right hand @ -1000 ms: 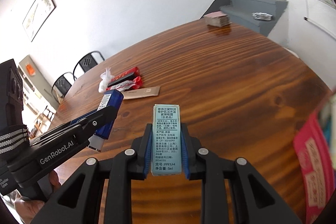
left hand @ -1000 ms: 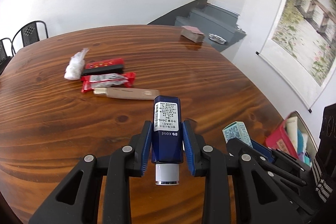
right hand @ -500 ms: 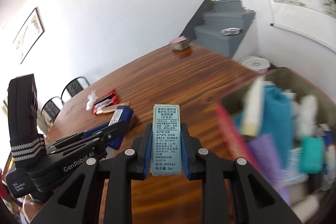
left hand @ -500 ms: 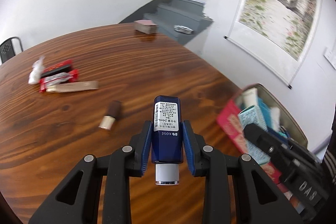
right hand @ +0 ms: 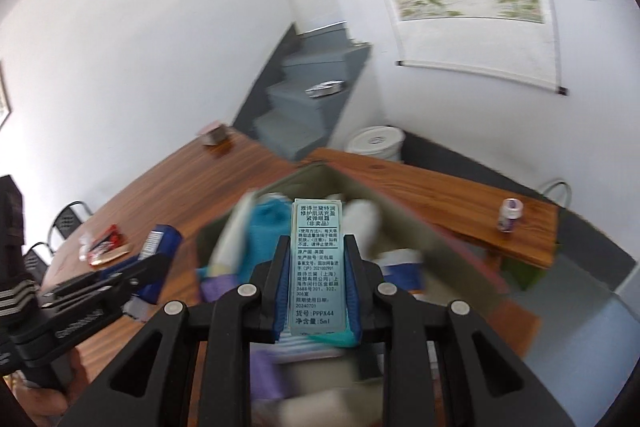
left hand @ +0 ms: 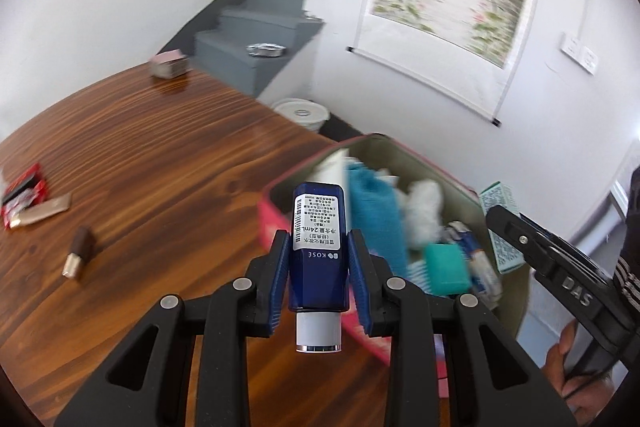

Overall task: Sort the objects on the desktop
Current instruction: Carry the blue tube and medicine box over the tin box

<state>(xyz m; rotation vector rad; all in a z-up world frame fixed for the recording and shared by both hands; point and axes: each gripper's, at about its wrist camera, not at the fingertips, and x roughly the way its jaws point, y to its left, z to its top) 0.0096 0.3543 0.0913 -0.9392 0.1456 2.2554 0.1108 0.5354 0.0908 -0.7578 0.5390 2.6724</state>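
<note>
Seen from the left wrist, going left to right on the wooden surface (left hand: 168,163): one red packet (left hand: 24,193) at the far left edge, one tan tube (left hand: 42,213) just beside it, one brown lipstick (left hand: 79,255) with a gold end, lying alone. Far back, one pink card stack (left hand: 169,63). In the middle, left tool (left hand: 319,281) clamped on one dark blue bottle (left hand: 319,247), white label up, white cap toward the camera. Behind it, one red-walled box (left hand: 276,217) at the edge of the surface, holding a teal cloth (left hand: 374,215), a green block (left hand: 446,267) and several blurred small things, not countable. At far right, right tool (left hand: 516,223) closed on one pale green carton (left hand: 498,195), above the right rim of the box.

Seen from the right wrist: at left the blue bottle (right hand: 158,239) in the left tool (right hand: 152,263), beside the left wall of the box. In the middle the carton (right hand: 316,267), tall and narrow, printed with black text, pinched between two blue pads (right hand: 283,287), above the box contents. At right, one small purple-and-white bottle (right hand: 509,214) upright on a wooden bench (right hand: 440,203).
</note>
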